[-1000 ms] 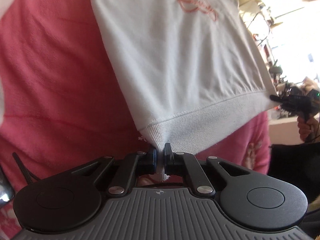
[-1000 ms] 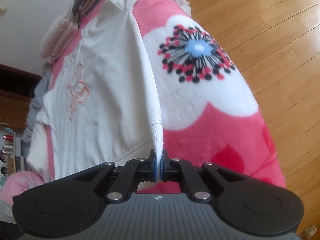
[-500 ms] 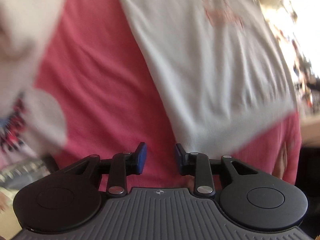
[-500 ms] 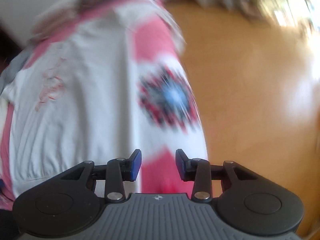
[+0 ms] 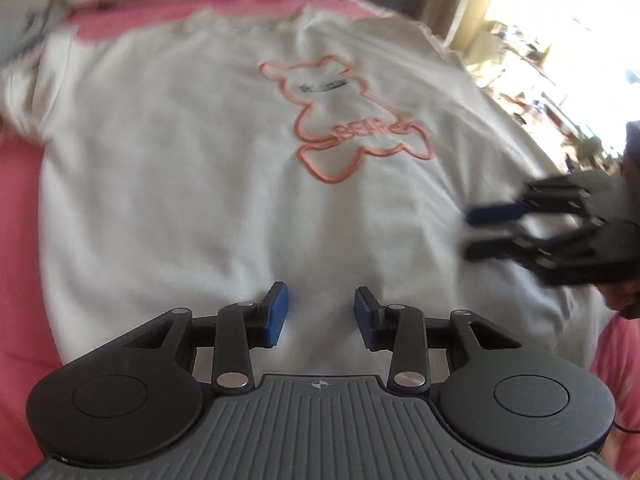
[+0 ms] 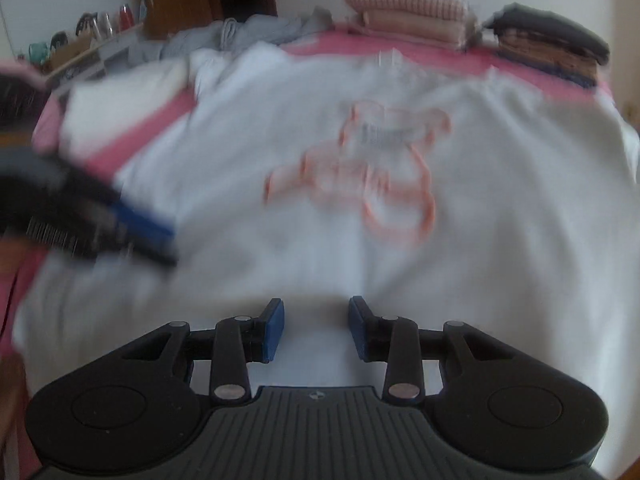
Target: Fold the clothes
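Observation:
A white sweatshirt (image 5: 200,168) with an orange bear outline (image 5: 352,120) lies spread flat on a pink blanket (image 5: 20,240). It also shows in the right wrist view (image 6: 500,200). My left gripper (image 5: 322,312) is open and empty, just above the sweatshirt's near hem. My right gripper (image 6: 316,326) is open and empty, also over the near part of the sweatshirt. The right gripper shows at the right of the left wrist view (image 5: 496,232), and the left gripper shows blurred at the left of the right wrist view (image 6: 132,236).
At the far edge of the bed lie a grey garment (image 6: 248,36), a folded pink checked item (image 6: 404,12) and a dark stack of folded clothes (image 6: 552,48). A shelf with bottles (image 6: 100,28) stands at the back left. A bright window (image 5: 580,20) is at the right.
Both grippers have let go of the sweatshirt's hem corners and opened. They have swung inward, so both now look over the flat sweatshirt from its near hem.

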